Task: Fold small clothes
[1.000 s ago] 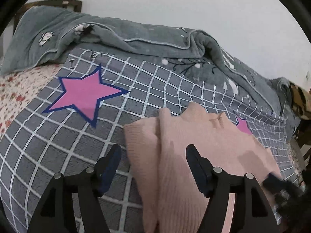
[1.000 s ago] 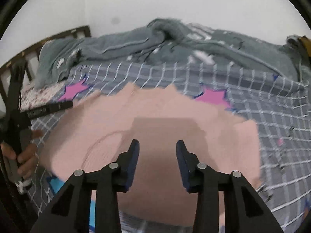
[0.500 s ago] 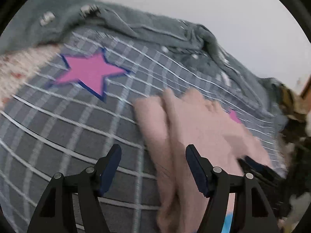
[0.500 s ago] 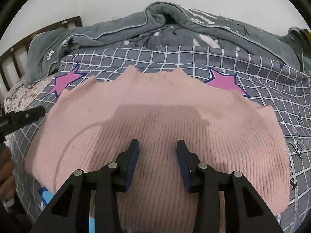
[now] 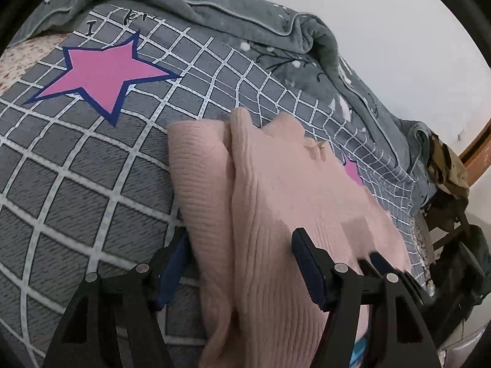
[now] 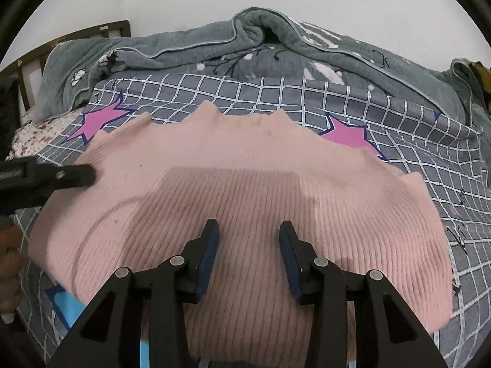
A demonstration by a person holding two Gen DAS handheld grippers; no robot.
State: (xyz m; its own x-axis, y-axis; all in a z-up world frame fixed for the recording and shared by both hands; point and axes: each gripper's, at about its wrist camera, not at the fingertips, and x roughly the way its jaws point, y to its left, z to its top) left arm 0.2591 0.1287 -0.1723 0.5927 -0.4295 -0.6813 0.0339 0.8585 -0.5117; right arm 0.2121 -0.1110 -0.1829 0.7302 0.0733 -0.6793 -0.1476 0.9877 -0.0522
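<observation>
Pink ribbed knit fills the middle of both views: the small sweater [image 6: 245, 184] lies spread on the grey checked bedspread [image 5: 76, 184], neckline toward the top of the frame, with the rumpled grey quilt [image 6: 214, 49] bunched beyond it.

In the left wrist view we see the left gripper [image 5: 239, 266] low over the sweater's side edge. Its jaws have just been closing a little, yet they stand apart, with the folded-in sleeve [image 5: 196, 178] and the edge of the knit lying between them. The pads do not look pressed on the cloth, so we count it as open around the fabric, not gripping.

In the right wrist view the right gripper [image 6: 248, 254] hangs over the middle of the lower body of the sweater, jaws parted with bare knit showing between them, holding nothing. At the left of that frame the other tool's dark finger lies over the sweater's edge.

We judge that we are at the start of a side fold: one sleeve looks already turned in, and the body is still spread flat. The next move calls for the left jaws to close on the side edge, catching both layers. Then we lift and carry it across toward the middle while the right tool steadies the cloth. Loose knit may slip or bunch.
</observation>
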